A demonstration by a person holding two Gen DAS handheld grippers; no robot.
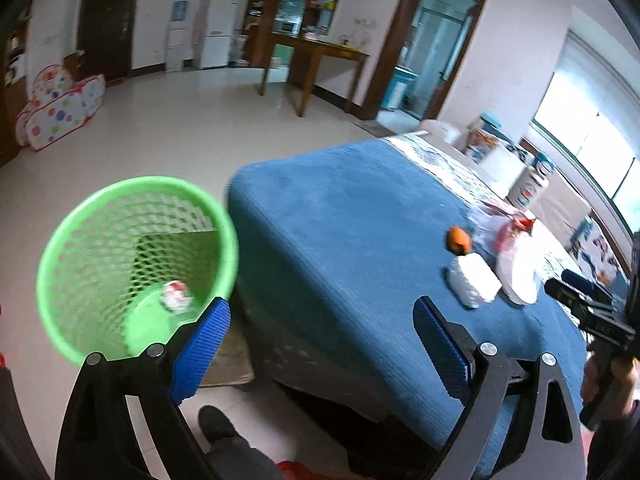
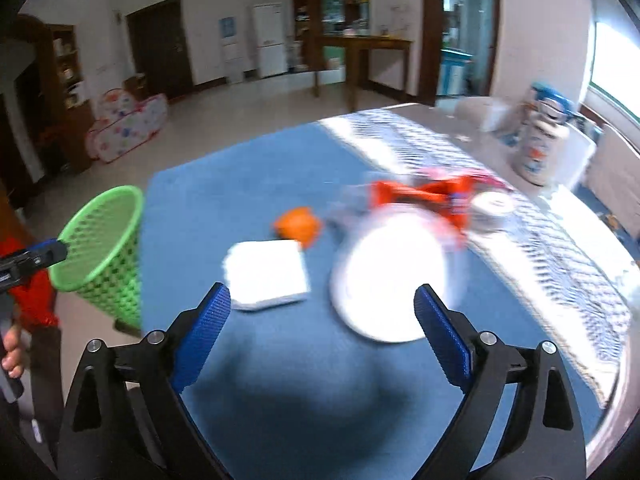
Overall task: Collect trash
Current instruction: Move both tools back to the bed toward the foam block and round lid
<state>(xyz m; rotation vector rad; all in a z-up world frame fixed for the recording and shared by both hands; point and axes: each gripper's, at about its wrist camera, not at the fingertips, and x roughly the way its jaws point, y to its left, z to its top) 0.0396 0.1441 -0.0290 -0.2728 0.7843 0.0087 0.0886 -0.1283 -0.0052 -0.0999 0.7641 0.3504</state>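
A green mesh basket [image 1: 120, 256] stands on the floor beside the table's corner, with a crumpled white and red scrap [image 1: 175, 295] at its bottom. My left gripper [image 1: 322, 324] is open and empty, between basket and table. On the blue cloth [image 2: 224, 184] lie a white tissue pack [image 2: 266, 274], a white round lid or plate [image 2: 390, 284], an orange piece [image 2: 298, 224] and a red and clear wrapper [image 2: 420, 196]. My right gripper [image 2: 322, 312] is open and empty, just short of the tissue pack and the white disc. The basket [image 2: 106, 248] shows at the left.
The right gripper's body and the hand holding it [image 1: 600, 320] reach over the table's right side. A roll of tape [image 2: 492, 208], tins [image 2: 540, 140] and boxes stand at the table's far edge. A shoe [image 1: 218, 424] is on the floor below. A wooden table [image 1: 320, 60] stands farther back.
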